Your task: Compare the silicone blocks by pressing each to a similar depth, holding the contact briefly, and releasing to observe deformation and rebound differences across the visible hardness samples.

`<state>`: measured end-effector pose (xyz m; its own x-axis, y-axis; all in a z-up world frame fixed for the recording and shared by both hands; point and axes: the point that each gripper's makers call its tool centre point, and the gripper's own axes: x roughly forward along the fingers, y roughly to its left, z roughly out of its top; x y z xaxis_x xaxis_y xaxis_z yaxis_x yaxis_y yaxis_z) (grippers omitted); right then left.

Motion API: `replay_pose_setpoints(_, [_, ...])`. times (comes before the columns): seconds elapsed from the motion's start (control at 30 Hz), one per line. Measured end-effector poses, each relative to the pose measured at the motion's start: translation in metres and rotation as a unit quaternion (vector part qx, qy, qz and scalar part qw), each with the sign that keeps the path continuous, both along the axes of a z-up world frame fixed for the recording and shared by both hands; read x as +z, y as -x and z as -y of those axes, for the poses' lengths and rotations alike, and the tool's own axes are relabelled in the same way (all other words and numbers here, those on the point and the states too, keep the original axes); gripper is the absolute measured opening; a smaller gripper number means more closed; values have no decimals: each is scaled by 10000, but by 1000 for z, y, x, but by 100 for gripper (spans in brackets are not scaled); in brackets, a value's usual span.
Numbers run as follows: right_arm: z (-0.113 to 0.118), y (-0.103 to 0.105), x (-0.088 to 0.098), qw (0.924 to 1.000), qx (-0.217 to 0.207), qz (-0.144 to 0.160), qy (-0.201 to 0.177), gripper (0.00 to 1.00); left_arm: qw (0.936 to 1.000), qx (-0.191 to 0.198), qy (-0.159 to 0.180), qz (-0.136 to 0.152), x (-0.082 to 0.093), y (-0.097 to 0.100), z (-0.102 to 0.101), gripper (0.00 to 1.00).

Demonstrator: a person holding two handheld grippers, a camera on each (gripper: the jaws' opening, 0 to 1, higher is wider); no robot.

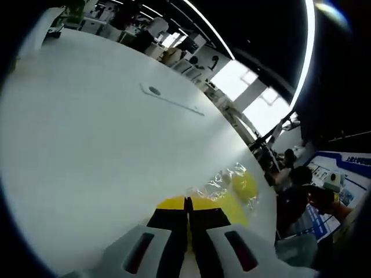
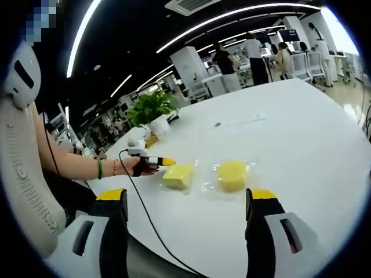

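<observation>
**Operator:** Which gripper is positioned for the next press, and on which sample?

**Technician:** The left gripper (image 1: 188, 204). In the left gripper view its jaws are closed together with no gap, tips at lower centre, meeting the near edge of the square yellow block (image 1: 223, 204). I cannot tell whether they already bear on it or sit just above. The round yellow block (image 1: 244, 184) lies just beyond, to the right, in its clear wrapper.

**Operator:** And the right gripper?

**Technician:** The right gripper (image 2: 185, 200) is held wide open, empty, well back from both samples. In the right gripper view the square block (image 2: 178, 175) sits at centre-left and the round one (image 2: 232, 175) at centre, side by side on the white table (image 2: 301, 133), with the left gripper (image 2: 152, 163) just left of the square block.

**Operator:** Governing relation?

**Technician:** The samples line up left to right; judged from this, the left gripper is nearer and presses the square block first.
</observation>
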<state>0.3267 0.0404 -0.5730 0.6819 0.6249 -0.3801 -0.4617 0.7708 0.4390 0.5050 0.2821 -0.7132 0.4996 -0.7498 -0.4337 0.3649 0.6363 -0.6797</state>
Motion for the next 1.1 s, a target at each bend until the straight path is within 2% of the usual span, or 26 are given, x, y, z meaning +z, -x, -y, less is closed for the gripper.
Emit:
replay_pose_setpoints(0.1, [0,0,2,10000,5,38,-11,78,9996,38,-250,156,1,2,-4,1])
replay_pose_setpoints(0.3, [-1,4,3,9999,81,92,-8,78,9961,172,-705,508,12,5,-19,15])
replay_pose_setpoints(0.5, [-2,4,9,9996,130,253,-95,77,9924,175,-886,833,34,20,-22,22])
replay_pose_setpoints(0.57, [-3,4,11,9994,156,290,-114,77,9904,122,-973,973,42,28,-20,27])
replay_pose_setpoints(0.6, [-4,4,13,9992,176,339,-147,77,9884,-10,-1021,1125,49,35,-17,29])
replay_pose_setpoints(0.7, [-6,6,18,9986,235,441,-192,77,9857,-250,-1047,1298,60,53,-8,32])
replay_pose_setpoints(0.8, [-9,8,23,9978,317,532,-241,77,9775,-544,-1315,1559,69,75,0,35])
replay_pose_setpoints(1.1, [-19,17,39,9934,674,851,-370,76,9699,-437,-1281,2026,109,119,16,40])
